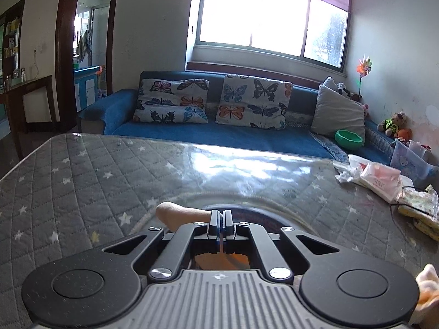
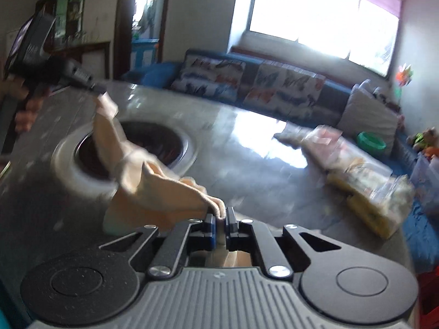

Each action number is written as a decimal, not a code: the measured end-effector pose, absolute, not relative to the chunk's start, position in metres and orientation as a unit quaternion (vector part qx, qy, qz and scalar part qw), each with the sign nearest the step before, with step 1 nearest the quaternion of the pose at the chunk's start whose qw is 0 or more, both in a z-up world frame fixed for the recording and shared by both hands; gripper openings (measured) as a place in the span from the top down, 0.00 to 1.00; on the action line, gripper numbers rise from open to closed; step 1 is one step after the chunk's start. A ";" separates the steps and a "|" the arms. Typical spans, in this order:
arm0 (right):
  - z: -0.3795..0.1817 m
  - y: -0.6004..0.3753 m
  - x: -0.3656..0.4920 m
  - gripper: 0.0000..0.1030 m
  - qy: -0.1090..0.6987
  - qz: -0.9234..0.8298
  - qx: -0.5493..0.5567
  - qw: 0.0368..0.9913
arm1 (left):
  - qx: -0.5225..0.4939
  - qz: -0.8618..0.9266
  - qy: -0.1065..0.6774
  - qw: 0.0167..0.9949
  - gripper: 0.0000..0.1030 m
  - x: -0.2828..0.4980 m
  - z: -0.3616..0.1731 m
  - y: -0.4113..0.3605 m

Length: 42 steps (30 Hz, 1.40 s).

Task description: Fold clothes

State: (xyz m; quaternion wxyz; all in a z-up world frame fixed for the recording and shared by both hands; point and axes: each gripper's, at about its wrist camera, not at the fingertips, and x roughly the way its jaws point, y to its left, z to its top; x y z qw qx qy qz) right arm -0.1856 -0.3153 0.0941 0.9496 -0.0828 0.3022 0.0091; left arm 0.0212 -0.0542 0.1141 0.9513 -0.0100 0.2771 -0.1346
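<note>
A peach-coloured garment (image 2: 153,181) hangs stretched between both claws above the quilted, glass-topped table (image 1: 82,170). The right gripper (image 2: 219,216), bottom centre of its view, is clamped on a bunched edge; the left gripper (image 2: 96,89), upper left there, pinches the far end, so the cloth's long axis runs diagonally up-left. In the left wrist view the left gripper (image 1: 220,216) is pressed together with peach fabric (image 1: 181,215) showing beside it. Motion blur hides the garment's shape and type.
</note>
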 end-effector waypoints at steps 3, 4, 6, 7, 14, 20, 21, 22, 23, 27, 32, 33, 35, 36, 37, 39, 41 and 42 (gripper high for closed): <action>0.121 -0.326 -0.158 0.95 0.267 -0.010 -0.081 0.960 | -0.009 -0.126 0.270 0.955 0.98 0.040 0.129 -0.053; 0.129 -0.327 -0.148 0.95 0.256 -0.015 -0.084 0.963 | -0.010 -0.122 0.267 0.956 0.98 0.047 0.135 -0.053; 0.146 -0.330 -0.128 0.95 0.234 -0.025 -0.091 0.968 | -0.012 -0.115 0.262 0.958 0.98 0.062 0.147 -0.051; 0.154 -0.331 -0.118 0.95 0.222 -0.030 -0.094 0.970 | -0.014 -0.110 0.257 0.960 0.99 0.069 0.155 -0.050; 0.217 -0.336 -0.082 0.95 0.107 -0.044 -0.070 0.991 | -0.028 -0.088 0.173 0.981 0.98 0.081 0.231 -0.024; 0.227 -0.323 -0.108 0.95 0.072 0.018 -0.093 0.993 | 0.000 -0.091 0.117 0.989 0.98 0.045 0.262 0.009; 0.221 -0.320 -0.115 0.95 0.077 0.032 -0.102 0.991 | 0.009 -0.091 0.113 0.989 0.98 0.037 0.261 0.015; 0.215 -0.316 -0.123 0.95 0.084 0.048 -0.111 0.989 | 0.019 -0.091 0.114 0.989 0.98 0.030 0.257 0.020; 0.206 -0.310 -0.131 0.95 0.098 0.067 -0.119 0.986 | 0.030 -0.091 0.121 0.988 0.98 0.023 0.247 0.025; 0.158 -0.279 -0.159 0.95 0.177 0.150 -0.153 0.961 | 0.072 -0.077 0.170 0.980 0.98 0.000 0.194 0.045; 0.091 -0.239 -0.188 0.93 0.284 0.234 -0.139 0.919 | 0.073 -0.024 0.254 0.964 0.98 -0.004 0.132 0.073; 0.086 -0.238 -0.191 0.92 0.291 0.240 -0.130 0.917 | 0.070 -0.013 0.262 0.962 0.98 -0.005 0.126 0.078; 0.081 -0.245 -0.194 0.88 0.298 0.239 -0.110 0.918 | 0.061 0.005 0.273 0.960 0.98 -0.005 0.120 0.089; 0.084 -0.254 -0.191 0.84 0.296 0.229 -0.097 0.922 | 0.056 0.014 0.278 0.959 0.98 -0.006 0.117 0.094; 0.088 -0.263 -0.187 0.82 0.293 0.215 -0.081 0.928 | 0.055 0.019 0.282 0.958 0.98 -0.005 0.115 0.098; 0.090 -0.281 -0.175 0.81 0.297 0.176 -0.063 0.936 | 0.052 0.011 0.292 0.955 0.98 -0.004 0.112 0.097; 0.093 -0.306 -0.157 0.77 0.304 0.122 -0.044 0.944 | 0.049 -0.013 0.299 0.953 0.98 -0.003 0.109 0.091; 0.089 -0.315 -0.149 0.76 0.318 0.098 -0.039 0.942 | 0.051 -0.027 0.301 0.952 0.97 -0.004 0.108 0.086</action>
